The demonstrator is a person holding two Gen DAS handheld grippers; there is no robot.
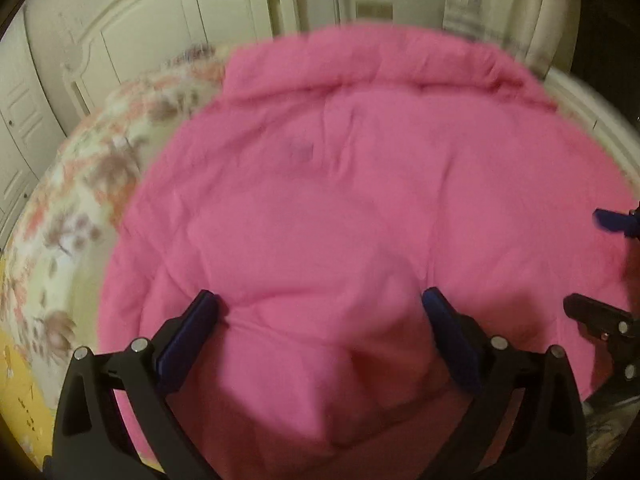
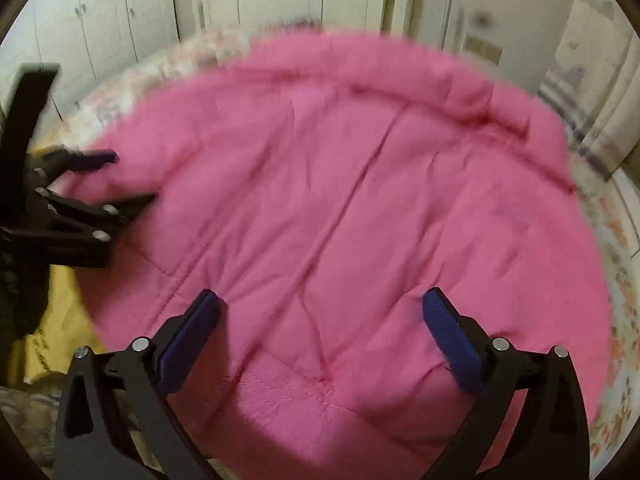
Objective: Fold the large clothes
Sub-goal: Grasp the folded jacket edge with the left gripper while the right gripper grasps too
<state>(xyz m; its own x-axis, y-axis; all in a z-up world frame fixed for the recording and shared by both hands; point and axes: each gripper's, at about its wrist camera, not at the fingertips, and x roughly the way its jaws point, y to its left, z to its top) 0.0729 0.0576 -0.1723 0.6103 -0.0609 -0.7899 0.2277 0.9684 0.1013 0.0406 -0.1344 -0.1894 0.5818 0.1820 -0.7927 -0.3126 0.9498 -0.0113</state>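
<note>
Left tongs (image 1: 320,312): jaws spread wide, nothing gripped, over the near part of the garment | right tongs (image 2: 320,312): jaws spread wide, nothing gripped, over the near hem | pink quilted garment (image 2: 340,200): lies spread flat on a bed with floral bedding (image 1: 80,200) | white wardrobe doors (image 1: 140,20) behind.

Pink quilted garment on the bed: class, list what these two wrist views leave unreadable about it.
- Left wrist view: the pink quilted garment carries a small dark mark, smeared by motion blur.
- Both views: its near hem is cut off by the bottom edge and the black gripper frames.
- Right wrist view: its far collar edge is blurred.
</note>
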